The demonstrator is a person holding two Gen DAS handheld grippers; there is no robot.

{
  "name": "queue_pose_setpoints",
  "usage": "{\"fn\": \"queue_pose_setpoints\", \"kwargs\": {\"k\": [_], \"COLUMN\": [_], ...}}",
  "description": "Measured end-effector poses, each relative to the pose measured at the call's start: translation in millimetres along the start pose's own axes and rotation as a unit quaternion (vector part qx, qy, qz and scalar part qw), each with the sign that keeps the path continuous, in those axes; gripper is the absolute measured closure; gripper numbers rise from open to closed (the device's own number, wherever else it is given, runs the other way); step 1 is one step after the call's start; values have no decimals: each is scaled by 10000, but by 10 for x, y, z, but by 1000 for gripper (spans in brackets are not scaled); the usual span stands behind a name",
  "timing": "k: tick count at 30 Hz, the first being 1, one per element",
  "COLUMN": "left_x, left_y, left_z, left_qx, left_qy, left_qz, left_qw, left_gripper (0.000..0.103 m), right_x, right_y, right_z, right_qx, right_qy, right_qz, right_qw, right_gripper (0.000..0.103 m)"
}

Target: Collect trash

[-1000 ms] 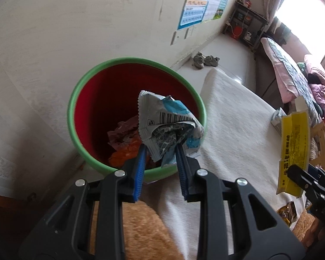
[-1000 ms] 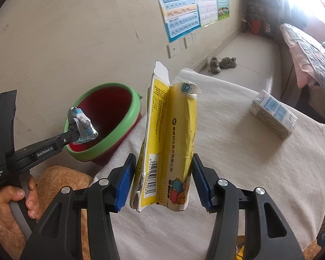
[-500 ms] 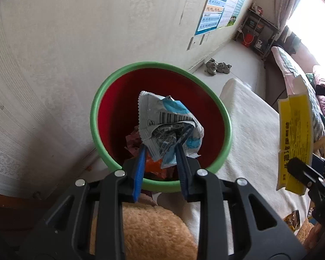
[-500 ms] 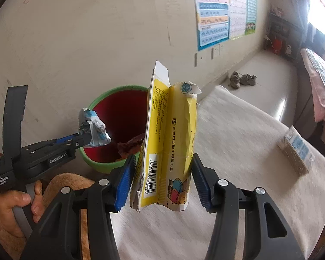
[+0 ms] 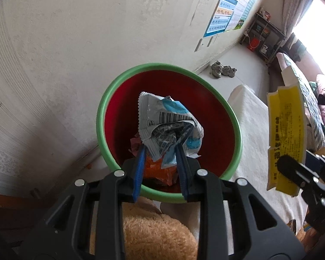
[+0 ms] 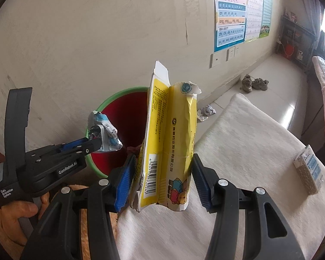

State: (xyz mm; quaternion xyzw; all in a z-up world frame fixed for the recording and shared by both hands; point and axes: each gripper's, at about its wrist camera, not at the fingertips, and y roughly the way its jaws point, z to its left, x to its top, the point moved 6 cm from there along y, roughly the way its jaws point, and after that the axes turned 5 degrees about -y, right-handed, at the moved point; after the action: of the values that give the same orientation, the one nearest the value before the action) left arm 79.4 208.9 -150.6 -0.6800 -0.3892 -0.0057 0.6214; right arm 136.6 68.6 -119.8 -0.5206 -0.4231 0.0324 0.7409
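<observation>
The left gripper (image 5: 161, 153) is clamped on a crumpled white-and-blue wrapper (image 5: 169, 122), its blue pads pinching the lower folds while the rest fans up and forward past the fingertips. Directly below and beyond those fingertips sits the trash bin (image 5: 110, 99), red inside with a green rim, standing by the wall; the wrapper hangs over its open mouth. Down in the bin, just under the left claw, lie orange and red scraps (image 5: 158, 169). Seen from the right wrist, the same left gripper (image 6: 95, 139) reaches in from the left with the wrapper (image 6: 105, 131) above the near side of the bin (image 6: 119, 99), a hand (image 6: 25, 211) wrapped round its handle.

The right gripper (image 6: 162, 171) grips a flattened yellow carton (image 6: 171, 149), held upright between its blue pads, top flap torn open. The carton stands between that claw and the bin, hiding the bin's right side. Under and to the right of the right claw spreads a white cloth-covered table (image 6: 238, 143). Far right of the claw, a small blue-and-white box (image 6: 309, 172) lies on the cloth. Beyond the table edge, a crumpled silver scrap (image 6: 207, 111) lies on the floor.
</observation>
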Motion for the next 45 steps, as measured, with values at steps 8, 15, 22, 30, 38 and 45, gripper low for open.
{"fn": "queue_pose_setpoints", "kwargs": {"k": [8,15,22,30,38,45], "left_x": [141,150,-92,-124,-103,-106], "left_y": [118,314,176,111,172,152], "left_z": [-1,-23,77,11,258,306], "left_qx": [91,105,-160,10,-277,-318], "left_qy": [-65,-104,-627,-447,-1252,-1426], "left_qz": [41,267,219,-42,102,65], "left_qw": [9999,9995,9977,9990,9917,9893], "left_gripper": [76,61,36,35,35,35], "right_x": [-2,-21,15,5,125,247], "right_y": [62,124,182,282,395,448], "right_z": [36,42,23,106,188,222], "right_qx": [27,31,24,46,-56,-116], "right_qy": [-71,-78,-6,-173,-470,-690], "right_qz": [76,152,156,228,225,168], "right_qw": [9999,9998,9999,9996,9986,9974], "right_gripper": [52,52,52,51,50,39]}}
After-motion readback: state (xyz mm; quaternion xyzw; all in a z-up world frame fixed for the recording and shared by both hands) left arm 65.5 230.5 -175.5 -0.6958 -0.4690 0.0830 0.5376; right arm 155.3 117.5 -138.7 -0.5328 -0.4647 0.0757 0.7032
